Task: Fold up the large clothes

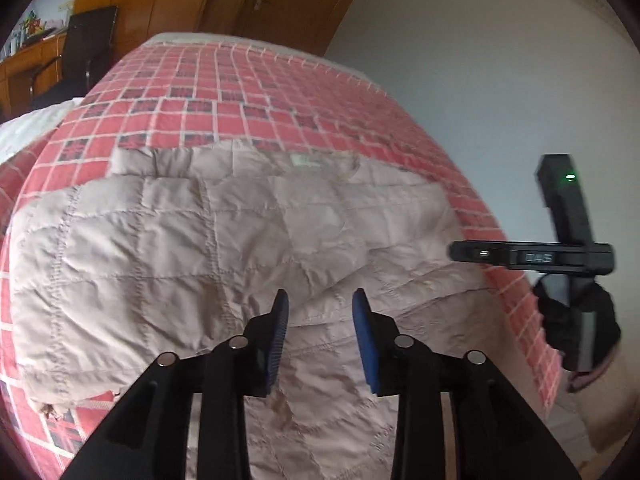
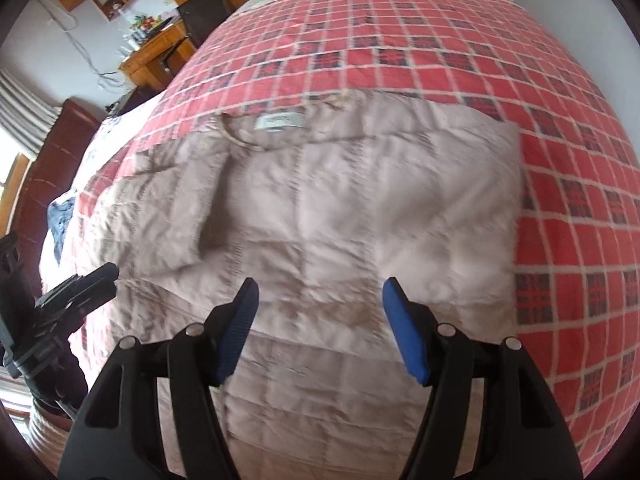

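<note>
Step in hand looks like mid-fold, between grasps: quilted beige jacket (image 2: 352, 208) lies flat on the red checked bedspread (image 2: 460, 56), collar and white neck label (image 2: 280, 121) toward the far side, hem toward the camera; both sides seem already turned in, one panel lapping over the front near the collar, so the shape is roughly a rectangle; left gripper (image 1: 320, 334) hovers over the lower part, blue pads spread, nothing between them; right gripper (image 2: 320, 330) likewise hovers over the lower middle, jaws wide apart and empty; next move probably calls for both tools to drop to the near hem, pinch one corner each and carry it up toward the collar, keeping the edge level so the turned-in sides do not spill out; jacket looks puffy, stitched in squares, creased, darker smudges near the hem; padding likely springs back, so the fold may need pressing down
</note>
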A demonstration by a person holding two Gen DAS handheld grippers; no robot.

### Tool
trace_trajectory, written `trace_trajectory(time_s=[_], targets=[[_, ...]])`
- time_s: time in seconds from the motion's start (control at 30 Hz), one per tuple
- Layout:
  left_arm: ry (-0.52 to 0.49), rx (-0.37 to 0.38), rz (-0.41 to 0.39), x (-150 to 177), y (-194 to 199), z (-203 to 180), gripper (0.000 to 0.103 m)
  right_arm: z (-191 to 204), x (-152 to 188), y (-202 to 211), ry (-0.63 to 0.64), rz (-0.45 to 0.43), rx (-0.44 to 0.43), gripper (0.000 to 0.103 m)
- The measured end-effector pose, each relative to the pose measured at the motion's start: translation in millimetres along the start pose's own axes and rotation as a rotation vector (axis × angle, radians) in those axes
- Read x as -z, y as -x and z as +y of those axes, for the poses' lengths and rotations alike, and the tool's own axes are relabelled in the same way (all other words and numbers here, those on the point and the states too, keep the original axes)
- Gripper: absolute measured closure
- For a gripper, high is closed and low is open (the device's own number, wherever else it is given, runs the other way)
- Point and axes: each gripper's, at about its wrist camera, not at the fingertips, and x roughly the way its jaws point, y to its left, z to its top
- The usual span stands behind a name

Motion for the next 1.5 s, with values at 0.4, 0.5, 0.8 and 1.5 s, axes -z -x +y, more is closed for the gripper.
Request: trace_trajectory(time_s=[0.4, 0.5, 0.8, 1.5], targets=[[0.156, -0.378, 0.029, 5, 12, 79, 0.061, 71, -43, -80, 0.021, 0.181, -0.207, 0.05], [0.151, -0.384, 0.057, 10, 1, 81, 0.061, 81, -47, -97, 0.023, 0.213, -0.231, 0.077], [0.188, -0.377, -0.092, -6, 47, 78, 0.058, 55, -52, -26, 0.026, 0.043, -0.307, 0.097], [0.099, -0.4, 0.047, -18, -34, 57, 0.058, -95, -7, -16, -0.188, 0.034, -0.006, 0.096]])
